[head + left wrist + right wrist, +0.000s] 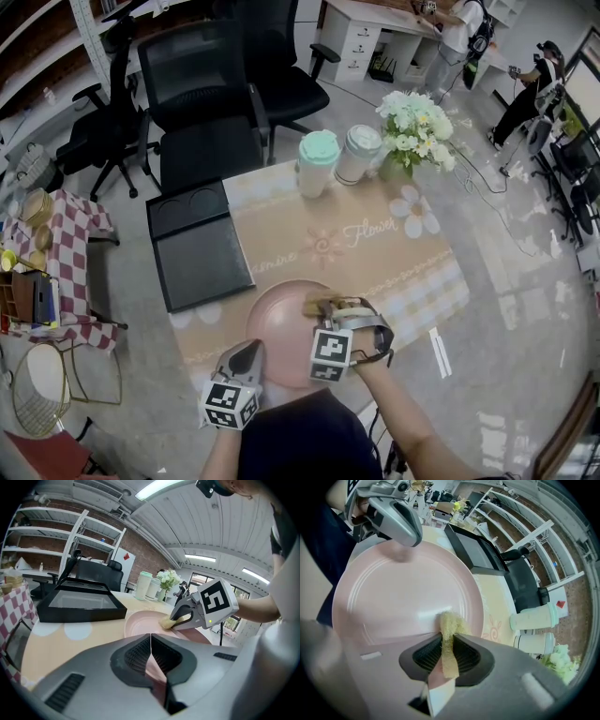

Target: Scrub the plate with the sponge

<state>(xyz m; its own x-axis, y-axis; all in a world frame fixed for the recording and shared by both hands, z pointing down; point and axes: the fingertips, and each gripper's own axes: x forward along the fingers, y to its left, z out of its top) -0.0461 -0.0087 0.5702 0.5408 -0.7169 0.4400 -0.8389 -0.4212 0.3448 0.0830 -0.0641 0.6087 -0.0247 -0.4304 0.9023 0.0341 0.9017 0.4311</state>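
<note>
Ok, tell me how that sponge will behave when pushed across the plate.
Probably soft and floppy: the sponge is squashed thin in the right claw, its tip bent against the plate. It should slide easily, given the plate's glossy sheen.

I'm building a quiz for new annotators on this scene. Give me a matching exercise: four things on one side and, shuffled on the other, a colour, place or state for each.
Things:
1. sponge
2. plate
3. tray
4. flowers

Descriptions:
A. black, left of the plate
B. pinched between the jaws of the right gripper
C. white, beside the cups
D. pink, under the sponge

Pairs: 1-B, 2-D, 3-A, 4-C
</note>
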